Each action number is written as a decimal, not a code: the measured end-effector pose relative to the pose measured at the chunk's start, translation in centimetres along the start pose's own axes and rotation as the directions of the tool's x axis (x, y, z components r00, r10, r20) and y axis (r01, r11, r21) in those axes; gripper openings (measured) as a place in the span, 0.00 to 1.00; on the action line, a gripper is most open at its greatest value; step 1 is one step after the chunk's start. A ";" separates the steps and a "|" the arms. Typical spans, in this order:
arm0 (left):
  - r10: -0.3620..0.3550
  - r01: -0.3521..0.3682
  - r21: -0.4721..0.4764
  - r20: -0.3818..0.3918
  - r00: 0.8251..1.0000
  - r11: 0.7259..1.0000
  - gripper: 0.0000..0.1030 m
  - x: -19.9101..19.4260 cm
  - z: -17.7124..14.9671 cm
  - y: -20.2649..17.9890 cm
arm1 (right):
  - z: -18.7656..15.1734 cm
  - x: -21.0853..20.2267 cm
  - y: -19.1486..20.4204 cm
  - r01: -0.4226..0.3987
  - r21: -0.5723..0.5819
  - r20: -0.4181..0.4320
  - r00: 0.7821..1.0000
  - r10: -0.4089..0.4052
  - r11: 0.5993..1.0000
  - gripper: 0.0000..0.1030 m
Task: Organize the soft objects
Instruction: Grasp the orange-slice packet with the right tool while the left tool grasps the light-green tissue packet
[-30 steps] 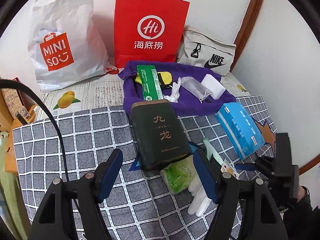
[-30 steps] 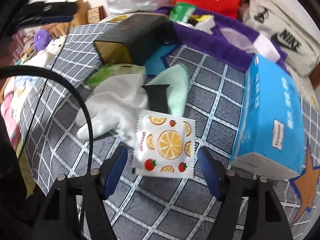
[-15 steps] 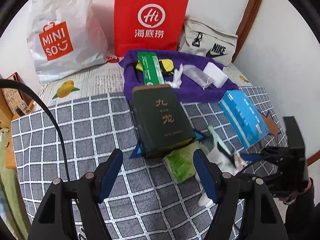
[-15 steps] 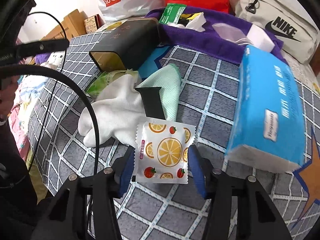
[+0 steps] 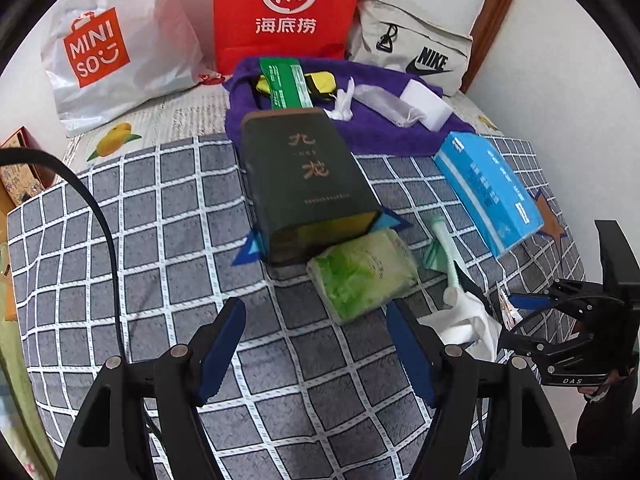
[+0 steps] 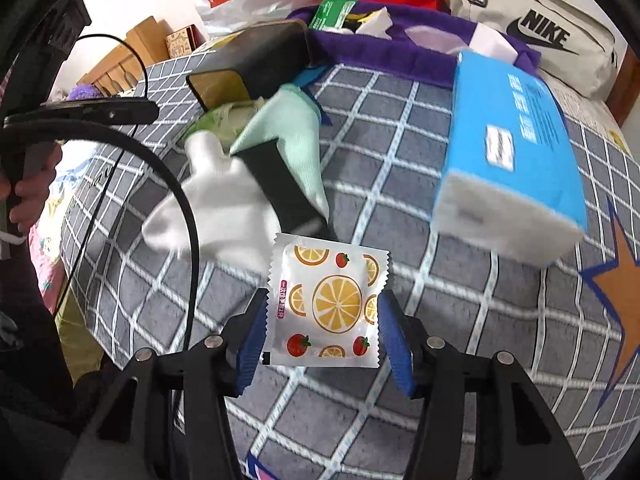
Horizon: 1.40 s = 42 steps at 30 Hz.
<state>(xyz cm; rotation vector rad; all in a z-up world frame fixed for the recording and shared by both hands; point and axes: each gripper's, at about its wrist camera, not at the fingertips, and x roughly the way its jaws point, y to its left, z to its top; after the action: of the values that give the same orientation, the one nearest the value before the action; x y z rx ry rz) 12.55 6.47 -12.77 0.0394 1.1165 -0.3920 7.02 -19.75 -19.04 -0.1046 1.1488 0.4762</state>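
Grey checked bedspread (image 5: pixel 160 240) is pretty cluttered: dark green box (image 5: pixel 304 184), green tissue pack (image 5: pixel 360 276) right at its open end, blue tissue box (image 6: pixel 508 148) off to the side. Right gripper (image 6: pixel 324 320) has just closed in on the fruit-print wipe packet (image 6: pixel 328 300), blue pads at both edges. Left gripper (image 5: pixel 316 344) hangs with jaws apart, nothing between them, just short of the green pack.

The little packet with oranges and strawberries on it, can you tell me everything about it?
The fruit-print packet is a small, flat, shiny white pouch with zigzag-cut side edges, printed with orange slices and strawberries, with pink writing down one side. It looks like sealed plastic film, unopened. It sits between the blue pads of the right gripper, whose jaws have just closed in on its sides. Beneath it is the grey checked cloth.
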 end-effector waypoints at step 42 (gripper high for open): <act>0.116 -0.127 -0.097 -0.113 0.987 0.987 0.75 8.8 2.5 -5.2 | -2.3 -4.4 -5.0 0.016 0.119 0.103 0.994 -0.029 0.993 0.49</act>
<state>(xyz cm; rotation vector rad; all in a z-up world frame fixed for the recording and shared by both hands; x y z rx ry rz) 16.36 -1.49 -18.53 0.0371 1.2329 -0.2240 5.71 -26.31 -16.91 0.0102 1.0697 0.3881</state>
